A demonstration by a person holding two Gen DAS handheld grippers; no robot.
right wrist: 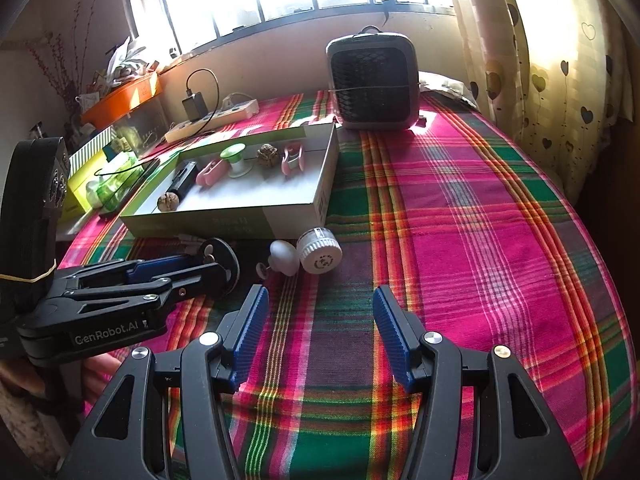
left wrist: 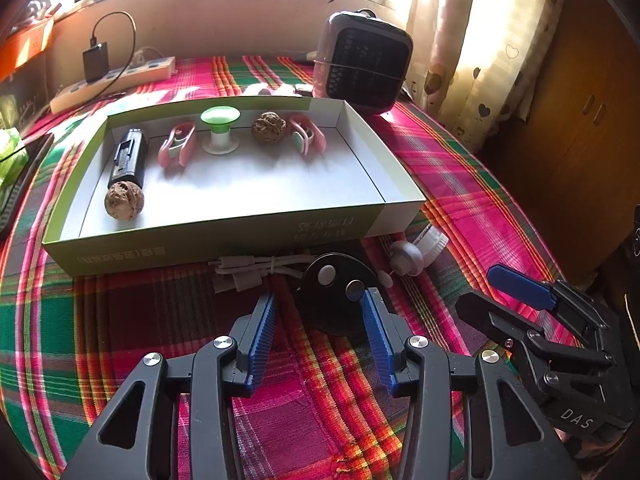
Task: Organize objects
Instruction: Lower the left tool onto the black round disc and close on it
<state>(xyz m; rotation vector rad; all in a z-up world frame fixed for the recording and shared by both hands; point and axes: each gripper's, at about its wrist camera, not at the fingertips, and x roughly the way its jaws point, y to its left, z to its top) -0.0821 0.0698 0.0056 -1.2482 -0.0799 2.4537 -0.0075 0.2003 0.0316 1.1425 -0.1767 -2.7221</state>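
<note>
**Inspector A:** We find the left gripper (left wrist: 318, 308) spread wide around the black disc (left wrist: 336, 280), pads not pressing, seemingly lined up for a grab.

**Inspector B:** Agreed. The right gripper (right wrist: 318, 308) stands open, empty, near the white cap (right wrist: 320, 256); both items lie outside the box (left wrist: 224, 236).

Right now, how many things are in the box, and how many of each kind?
Walnuts: 2, one in the front corner, one at the back
Pink clips: 2
Green-topped spool: 1
Black device: 1
Total in the box: 6
</note>
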